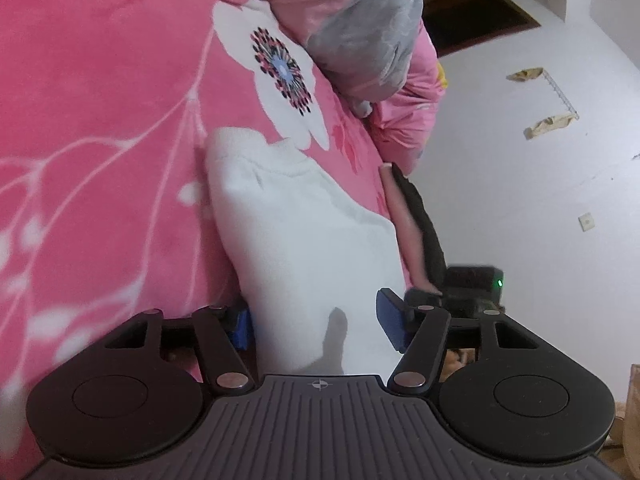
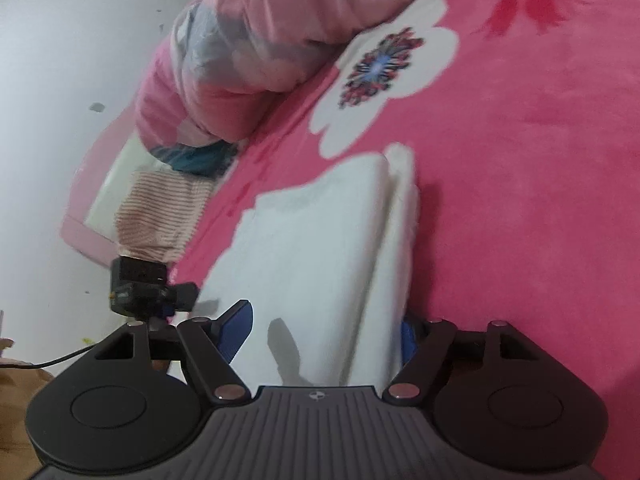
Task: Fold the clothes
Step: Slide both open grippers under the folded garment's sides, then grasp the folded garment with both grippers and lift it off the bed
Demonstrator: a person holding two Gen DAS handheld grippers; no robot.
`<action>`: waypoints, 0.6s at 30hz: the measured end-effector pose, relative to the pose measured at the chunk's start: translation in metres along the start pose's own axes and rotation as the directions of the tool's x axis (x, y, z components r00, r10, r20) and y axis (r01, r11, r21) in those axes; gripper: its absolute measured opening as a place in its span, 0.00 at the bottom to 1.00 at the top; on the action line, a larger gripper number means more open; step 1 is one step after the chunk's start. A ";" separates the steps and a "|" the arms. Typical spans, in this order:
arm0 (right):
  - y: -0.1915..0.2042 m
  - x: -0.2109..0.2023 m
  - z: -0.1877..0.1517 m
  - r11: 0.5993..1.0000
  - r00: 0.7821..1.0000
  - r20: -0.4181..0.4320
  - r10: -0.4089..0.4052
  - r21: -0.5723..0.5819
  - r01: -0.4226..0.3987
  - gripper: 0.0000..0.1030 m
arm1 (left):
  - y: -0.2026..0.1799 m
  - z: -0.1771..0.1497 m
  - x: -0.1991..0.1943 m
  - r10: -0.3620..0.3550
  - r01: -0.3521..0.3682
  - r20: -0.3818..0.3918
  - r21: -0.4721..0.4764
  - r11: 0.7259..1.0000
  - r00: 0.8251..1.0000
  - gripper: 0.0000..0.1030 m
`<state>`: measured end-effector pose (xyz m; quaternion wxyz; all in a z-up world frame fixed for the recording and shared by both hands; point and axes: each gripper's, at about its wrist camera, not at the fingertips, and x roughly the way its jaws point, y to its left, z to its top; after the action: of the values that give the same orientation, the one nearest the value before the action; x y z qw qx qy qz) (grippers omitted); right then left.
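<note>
- left wrist view: your left gripper (image 1: 318, 326) straddles the near end of a folded white garment (image 1: 304, 232), blue pads standing off the cloth on both sides, nothing clamped.
- the garment lies lengthwise on a pink floral blanket (image 1: 100, 120), near the bed's edge.
- beyond its right side, your other gripper (image 1: 460, 292) shows dark against the white floor (image 1: 540, 200), a forearm above it.
- right wrist view: your right gripper (image 2: 324, 338) frames the same garment, jaws wide, the left pad (image 2: 236, 332) clear of the fabric, the right pad mostly hidden behind it.
- a pink-and-grey quilt (image 2: 248, 40) is bunched at the blanket's far end.
</note>
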<state>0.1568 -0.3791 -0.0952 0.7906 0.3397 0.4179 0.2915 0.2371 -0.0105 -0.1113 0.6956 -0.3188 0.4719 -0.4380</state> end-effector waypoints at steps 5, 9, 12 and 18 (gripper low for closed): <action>0.006 0.034 0.018 0.996 0.999 -0.021 0.038 -0.079 -0.040 0.62 | 0.002 0.011 0.019 0.005 -0.004 -0.010 0.016 1.000 1.000 0.38; 0.015 0.031 0.013 0.996 0.999 0.004 -0.036 -0.087 0.036 0.31 | -0.006 0.012 0.020 0.044 -0.044 -0.002 0.035 0.998 0.999 0.24; 0.036 0.025 0.004 0.983 0.994 0.046 -0.101 -0.152 0.107 0.23 | -0.028 0.008 0.015 0.080 -0.083 0.029 0.115 0.990 0.996 0.21; 0.105 0.006 -0.022 0.893 0.948 0.202 -0.247 -0.332 0.303 0.21 | -0.085 -0.009 -0.002 0.104 -0.133 0.110 0.301 0.944 0.988 0.19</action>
<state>0.1223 -0.3052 -0.0253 0.9025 0.1485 0.3387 0.2206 0.2020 -0.0441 -0.0407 0.7830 -0.1978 0.3833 -0.4482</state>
